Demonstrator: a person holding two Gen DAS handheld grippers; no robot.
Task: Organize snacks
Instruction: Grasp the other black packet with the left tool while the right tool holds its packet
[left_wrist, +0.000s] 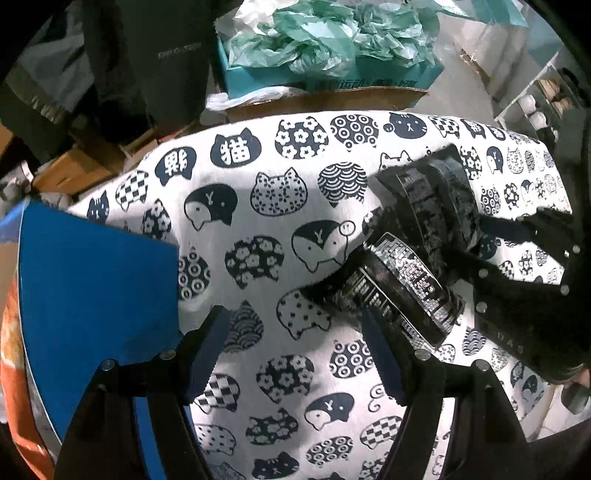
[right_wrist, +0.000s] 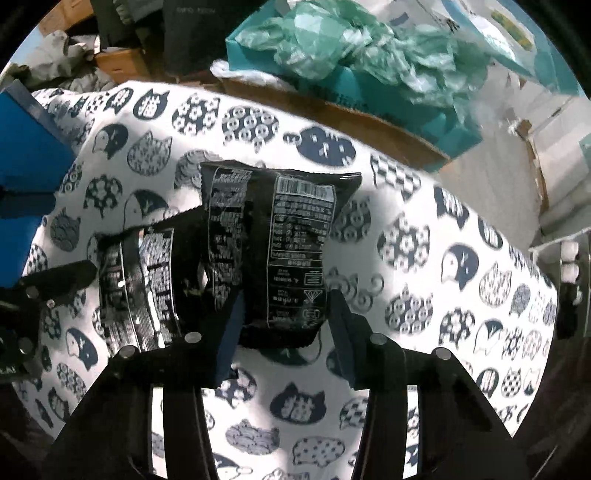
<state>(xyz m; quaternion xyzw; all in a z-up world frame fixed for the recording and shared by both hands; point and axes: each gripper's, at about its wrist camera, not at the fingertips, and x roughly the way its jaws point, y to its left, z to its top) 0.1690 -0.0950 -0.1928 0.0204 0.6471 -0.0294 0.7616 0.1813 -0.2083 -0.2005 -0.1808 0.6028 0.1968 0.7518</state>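
Right tongs (right_wrist: 284, 325) pinch the black bag (right_wrist: 273, 254) by its bottom end on the table (right_wrist: 424, 387); slick foil could slip. Left tongs (left_wrist: 295, 354) hang released, empty, near a second bag (left_wrist: 402, 291).

Bright patchy light, soft shadows across the cloth (left_wrist: 280, 221), fisheye-bent dark edges, slight motion blur

I am working in what looks like a cluttered storeroom or back room of a home. My table (left_wrist: 280, 206) wears a white cloth printed with cat faces. Behind it stand cardboard boxes (right_wrist: 122, 62), a teal carton (left_wrist: 332, 79) stuffed with crumpled green plastic bags (left_wrist: 325, 37), and dark garments (left_wrist: 147, 55) hanging.
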